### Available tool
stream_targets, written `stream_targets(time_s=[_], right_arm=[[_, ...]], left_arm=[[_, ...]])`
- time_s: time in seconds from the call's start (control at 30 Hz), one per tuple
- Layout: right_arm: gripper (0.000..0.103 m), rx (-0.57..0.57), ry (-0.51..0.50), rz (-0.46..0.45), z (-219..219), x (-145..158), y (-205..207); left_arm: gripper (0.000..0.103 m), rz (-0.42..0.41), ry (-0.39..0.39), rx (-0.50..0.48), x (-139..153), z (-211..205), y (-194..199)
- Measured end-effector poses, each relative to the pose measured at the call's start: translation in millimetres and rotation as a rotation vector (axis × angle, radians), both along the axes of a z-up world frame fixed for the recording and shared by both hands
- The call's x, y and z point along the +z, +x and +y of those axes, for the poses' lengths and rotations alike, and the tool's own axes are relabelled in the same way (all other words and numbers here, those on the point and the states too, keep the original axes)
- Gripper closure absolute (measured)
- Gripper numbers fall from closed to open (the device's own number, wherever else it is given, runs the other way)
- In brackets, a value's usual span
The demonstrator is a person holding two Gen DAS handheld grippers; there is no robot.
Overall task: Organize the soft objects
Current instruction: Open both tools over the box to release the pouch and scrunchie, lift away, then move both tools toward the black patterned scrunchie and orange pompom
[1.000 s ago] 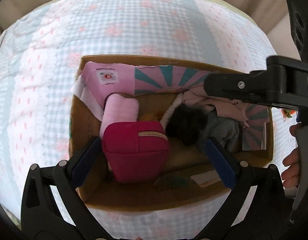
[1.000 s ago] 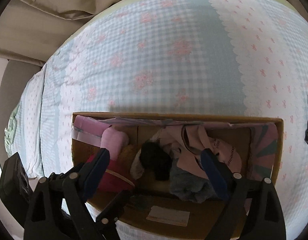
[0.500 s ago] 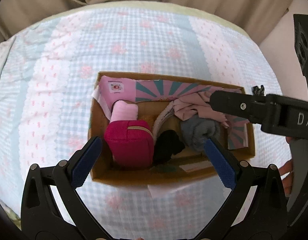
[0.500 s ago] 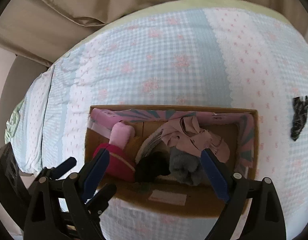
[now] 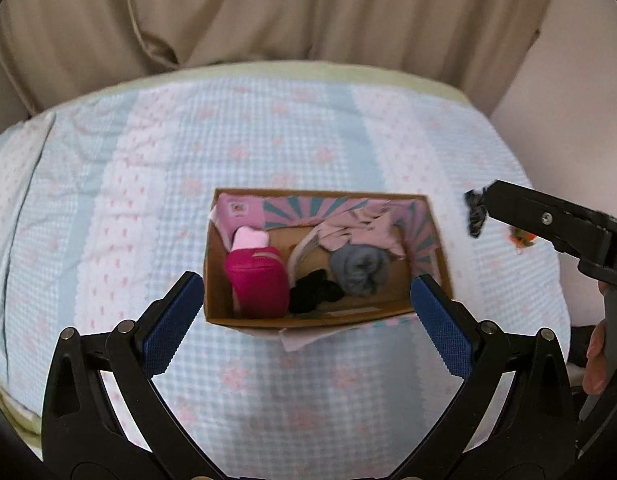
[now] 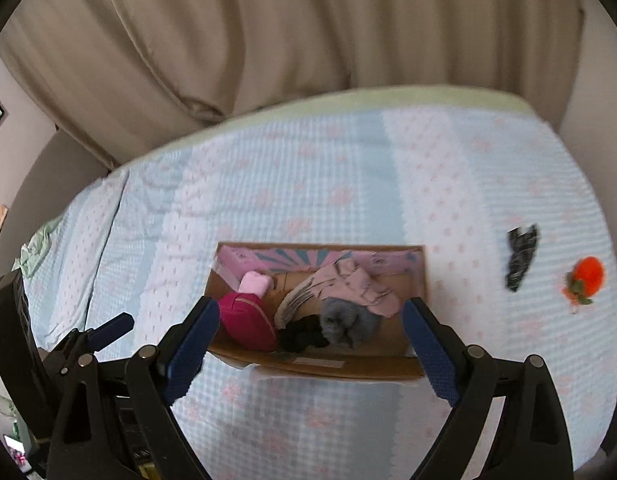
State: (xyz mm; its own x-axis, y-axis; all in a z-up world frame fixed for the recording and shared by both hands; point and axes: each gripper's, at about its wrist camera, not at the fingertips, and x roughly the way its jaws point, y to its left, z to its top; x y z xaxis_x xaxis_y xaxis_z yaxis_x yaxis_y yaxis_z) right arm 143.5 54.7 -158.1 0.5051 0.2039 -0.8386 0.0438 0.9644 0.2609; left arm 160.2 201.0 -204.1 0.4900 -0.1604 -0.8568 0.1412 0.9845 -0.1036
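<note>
We hold both grippers wide and empty; the dark cloth (image 6: 522,256) lies right of the box (image 6: 316,368), nearer our right gripper (image 6: 310,356) than the left gripper (image 5: 304,322)

Both wrist cameras are looking steeply down from well above the bed (image 5: 148,184), facing the beige curtain (image 6: 308,40) behind it. Both are sharing the cardboard box (image 5: 218,280) at centre; the right view is also taking in more bed to the box's right.

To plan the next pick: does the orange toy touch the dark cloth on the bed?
Apart. The right wrist view shows bedspread between the orange toy and the dark cloth.
</note>
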Motion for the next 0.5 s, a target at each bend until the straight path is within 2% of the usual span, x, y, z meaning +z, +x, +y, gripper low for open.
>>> stream_targets(time_s=[0.17,0.3,0.5], right_arm=[[0.012,-0.078,-0.057,-0.073,-36,28,-38],[0.012,-0.188,-0.155,-0.118,-77,44,-73],[0.012,-0.301,-0.177,-0.136,-155,52,-112]], left_arm=[[0.0,-0.073,0.017,-0.028,34,-23,-20],[0.0,-0.125,0.007,-0.051,52,-49,-29],[0.0,-0.17,0.009,-0.082,68,-113,-38]])
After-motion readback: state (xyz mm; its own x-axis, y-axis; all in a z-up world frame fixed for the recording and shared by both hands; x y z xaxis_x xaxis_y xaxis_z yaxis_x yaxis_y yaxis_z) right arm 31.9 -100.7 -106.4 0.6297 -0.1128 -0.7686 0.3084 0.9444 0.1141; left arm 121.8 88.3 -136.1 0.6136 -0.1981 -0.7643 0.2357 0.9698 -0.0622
